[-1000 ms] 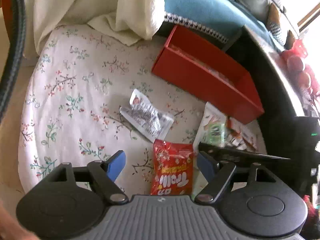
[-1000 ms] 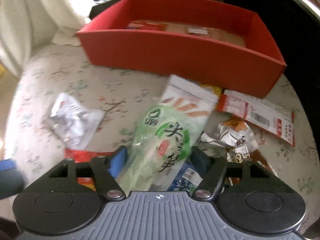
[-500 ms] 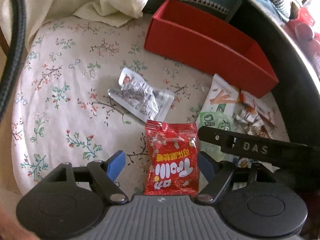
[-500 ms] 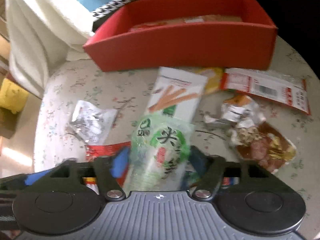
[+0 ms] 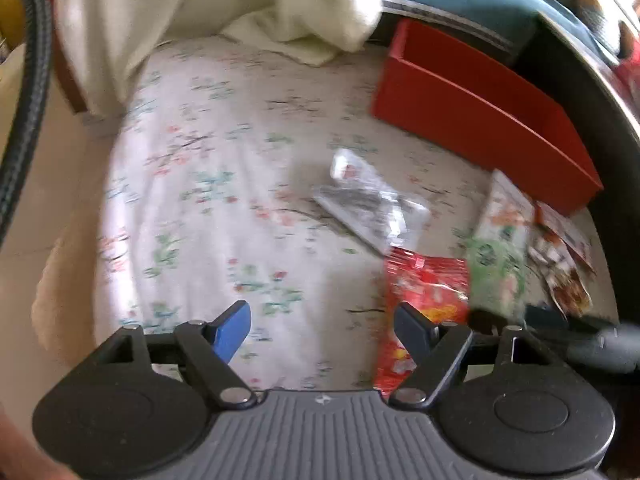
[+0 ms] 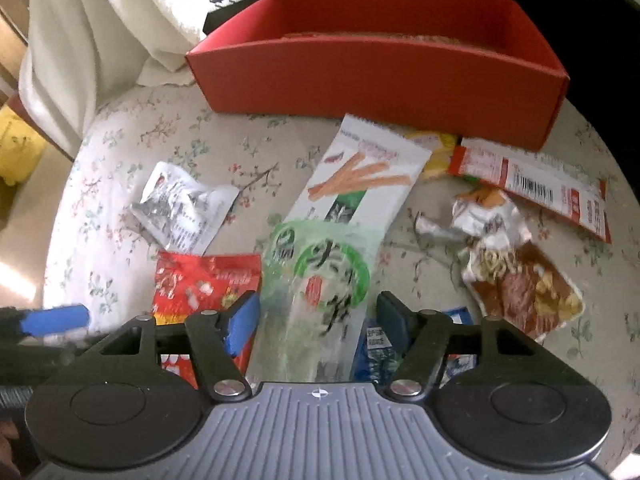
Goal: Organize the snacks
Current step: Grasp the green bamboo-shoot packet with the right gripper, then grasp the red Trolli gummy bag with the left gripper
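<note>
Left wrist view first. Left gripper: jaws wide apart, nothing between them, only flowered cloth below. Red bag off to the right, partly tucked under the right-hand finger, long axis running roughly away from the camera. Needs a sideways shift before any grab there, so probably not the hand to watch.

Over to the right wrist view. Right gripper: jaws just been closing, green pack lying straight between them. Left pad about touching the pack's edge. On the other side, a sliver of blue wrapper visible between pack and pad, so no real pinch as far as can be told. Calling it open around the pack, not gripping.

Pack flat on the cloth, near end hidden under the gripper body. Long axis lined up with the fingers, pointing toward the red box, far end lying over the carrot-stick pack. Box dead ahead past the pile, open side up, a few flat packets on its floor.

So, the key bit: pack centred and lengthwise between the right fingers, box straight in front. Clearly the nearer hand for this one. Best guess: squeeze across the short width, lift, carry forward over the near wall. Worth watching for slippery film bunching up, or the carrot-stick pack dragging along.
</note>
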Motion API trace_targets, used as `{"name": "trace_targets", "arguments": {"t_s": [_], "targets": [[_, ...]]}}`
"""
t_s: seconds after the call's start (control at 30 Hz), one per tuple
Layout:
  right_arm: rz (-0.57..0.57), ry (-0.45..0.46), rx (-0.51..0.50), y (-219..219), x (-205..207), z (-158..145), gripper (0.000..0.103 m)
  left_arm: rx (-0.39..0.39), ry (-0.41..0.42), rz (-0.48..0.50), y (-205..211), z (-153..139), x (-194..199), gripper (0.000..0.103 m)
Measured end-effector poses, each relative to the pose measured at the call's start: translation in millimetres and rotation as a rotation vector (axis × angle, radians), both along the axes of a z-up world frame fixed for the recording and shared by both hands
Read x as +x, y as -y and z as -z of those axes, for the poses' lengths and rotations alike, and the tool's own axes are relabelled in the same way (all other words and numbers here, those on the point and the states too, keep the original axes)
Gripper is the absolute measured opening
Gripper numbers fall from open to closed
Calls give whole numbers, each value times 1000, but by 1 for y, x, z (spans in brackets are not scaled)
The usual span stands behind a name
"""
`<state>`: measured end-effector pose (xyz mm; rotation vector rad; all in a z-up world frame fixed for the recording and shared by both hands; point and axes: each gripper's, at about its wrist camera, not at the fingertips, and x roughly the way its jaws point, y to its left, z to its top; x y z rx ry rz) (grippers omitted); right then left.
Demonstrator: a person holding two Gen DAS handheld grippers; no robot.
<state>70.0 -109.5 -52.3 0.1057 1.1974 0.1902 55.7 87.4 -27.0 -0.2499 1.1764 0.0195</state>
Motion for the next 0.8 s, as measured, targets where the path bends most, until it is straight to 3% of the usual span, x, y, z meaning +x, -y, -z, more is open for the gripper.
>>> {"name": "trace_targets", "arguments": {"t_s": [0.13,0.2,0.23,0.3,0.4,0.43,0.5,0.57,0.7,0.8], "targets": [[-40,53,-131,-23,-19,5,73,-81,-30,-18,-8,2,-1,71],[-42,61,-135,-32,-22,10,87,-100,-10,-6,-7,-4,-4,71],[-57,32,-127,-36,-22,14,103,-97,0,3,-7,-7,-4,71],[-73,32,-191,-44,-26,19,103,-102,17,5,-8,-11,-6,72],[-68,8,-159,-35,-24,16,103,-128,15,-5,-12,-12,-7,72],[-68,2,-168,-33,-24,14,101,-128,14,-7,-14,-12,-7,72],[-73,9,-184,-31,-25,7,87,-117,17,9,-13,-12,-8,72],[-99,15,-178,-31,-26,2,59,-92,20,54,-8,-10,-8,72],[-116,8,-149,-26,-30,-2,51,-80,49,201,4,-13,-10,72],[-88,28,-48,-11,-34,-13,47,-67,46,280,11,-9,-7,75]]}}
